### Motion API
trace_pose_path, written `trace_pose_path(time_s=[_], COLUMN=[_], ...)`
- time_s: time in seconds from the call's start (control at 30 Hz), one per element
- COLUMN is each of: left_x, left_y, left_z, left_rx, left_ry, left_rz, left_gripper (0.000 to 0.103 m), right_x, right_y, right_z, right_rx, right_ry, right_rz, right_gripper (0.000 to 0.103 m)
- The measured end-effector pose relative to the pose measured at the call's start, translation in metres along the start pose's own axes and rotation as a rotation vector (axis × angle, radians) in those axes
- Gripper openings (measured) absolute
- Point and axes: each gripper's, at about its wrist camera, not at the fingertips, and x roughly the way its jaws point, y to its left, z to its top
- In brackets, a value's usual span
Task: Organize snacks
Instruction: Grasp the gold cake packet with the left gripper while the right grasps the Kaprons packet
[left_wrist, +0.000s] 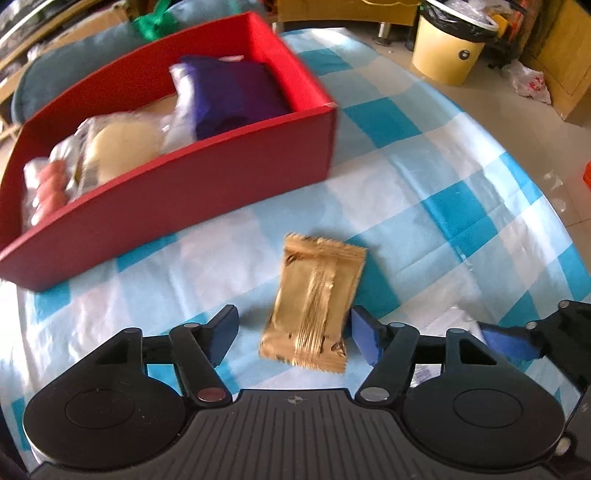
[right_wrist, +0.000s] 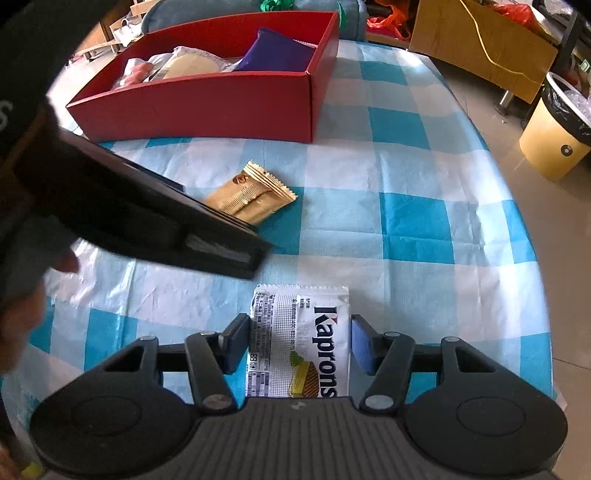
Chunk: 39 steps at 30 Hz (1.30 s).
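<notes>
A gold snack packet (left_wrist: 314, 302) lies on the checked tablecloth between the fingers of my open left gripper (left_wrist: 293, 334); it also shows in the right wrist view (right_wrist: 251, 194). A white Kaprons wafer packet (right_wrist: 299, 343) lies between the fingers of my open right gripper (right_wrist: 299, 345), with the pads close on both sides. A red box (left_wrist: 192, 184) stands beyond, holding a purple packet (left_wrist: 232, 96), a pale round snack (left_wrist: 118, 147) and a packet of pink pieces (left_wrist: 48, 188). The box also shows in the right wrist view (right_wrist: 221, 107).
The table carries a blue-and-white checked cloth (right_wrist: 406, 221), its edge curving on the right. A yellow bin (left_wrist: 447, 51) stands on the floor beyond, also in the right wrist view (right_wrist: 554, 140). The left gripper's body (right_wrist: 147, 206) crosses the right wrist view. The right gripper's fingers (left_wrist: 517, 339) show at lower right.
</notes>
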Motion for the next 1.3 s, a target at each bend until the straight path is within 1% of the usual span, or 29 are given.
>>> trace_pose_path(time_s=[0.1,0.17,0.33,0.37,0.4,0.47,0.5,0.53,0.63,0.67,0.7,0.77,0.8,0.83,0.9,0.97,1.03,1.07,1.1,1.13,1.17,1.23,1.3], left_x=[-0.002,-0.003,-0.010,-0.011,-0.013,-0.016,-0.017,-0.018,-0.014,-0.011,-0.007,0.000,0.002,0.004,0.007,0.007,0.006,0.005,0.003,0.002,0.000,-0.004,-0.009], left_y=[0.019,0.032,0.056,0.058,0.056,0.048,0.040,0.031,0.007,0.002,0.000,0.002,0.006,0.010,0.019,0.019,0.018,0.017,0.017,0.016,0.016,0.018,0.021], left_z=[-0.006,-0.010,-0.022,-0.021,-0.018,-0.010,-0.006,-0.002,0.006,0.007,0.008,0.009,0.013,0.016,0.022,0.023,0.019,0.017,0.014,0.011,0.008,0.004,-0.002], left_rx=[-0.031,-0.059,-0.108,-0.105,-0.092,-0.049,0.004,0.079,0.307,0.373,0.417,0.458,0.456,0.443,0.405,0.412,0.418,0.417,0.421,0.428,0.433,0.435,0.428], left_ry=[0.021,0.039,0.049,0.042,0.034,0.006,-0.006,-0.012,-0.026,-0.025,-0.017,-0.007,0.002,0.013,0.032,0.023,0.014,0.008,-0.002,-0.006,-0.008,-0.013,-0.022], left_rz=[0.009,-0.005,-0.010,-0.014,-0.025,-0.049,-0.059,-0.063,-0.061,-0.045,-0.034,-0.048,-0.075,-0.101,-0.154,-0.159,-0.166,-0.166,-0.170,-0.172,-0.175,-0.175,-0.168], left_gripper=[0.073,0.072,0.071,0.073,0.078,0.082,0.084,0.086,0.087,0.087,0.086,0.089,0.089,0.085,0.082,0.083,0.079,0.077,0.074,0.072,0.070,0.064,0.060], right_x=[-0.003,-0.003,-0.004,-0.006,-0.008,-0.007,-0.005,-0.002,0.002,0.002,0.002,0.004,0.005,0.004,0.005,0.007,0.008,0.009,0.011,0.012,0.014,0.015,0.015], right_y=[0.001,0.003,0.005,0.004,0.002,0.000,0.000,-0.001,-0.003,-0.004,-0.005,-0.006,-0.006,-0.005,-0.006,-0.008,-0.009,-0.007,-0.005,-0.003,-0.002,-0.001,-0.004], right_z=[0.000,0.001,0.006,0.007,0.009,0.009,0.008,0.006,0.002,0.002,0.003,0.004,0.005,0.006,0.006,0.007,0.007,0.007,0.006,0.006,0.006,0.006,0.007], right_rx=[-0.001,-0.006,-0.002,0.004,0.013,0.024,0.027,0.028,0.033,0.040,0.047,0.053,0.051,0.051,0.054,0.068,0.075,0.065,0.047,0.040,0.041,0.046,0.061], right_ry=[-0.006,-0.010,-0.014,-0.019,-0.026,-0.024,-0.015,0.000,0.015,0.015,0.015,0.019,0.016,0.015,0.013,0.013,0.010,0.012,0.012,0.011,0.009,0.010,0.014], right_rz=[0.017,0.022,0.023,0.023,0.022,0.021,0.022,0.023,0.030,0.034,0.040,0.042,0.042,0.042,0.046,0.068,0.092,0.110,0.127,0.133,0.141,0.150,0.165], right_gripper=[0.053,0.053,0.053,0.053,0.053,0.053,0.053,0.053,0.053,0.053,0.053,0.054,0.054,0.055,0.056,0.065,0.074,0.084,0.091,0.094,0.101,0.101,0.100])
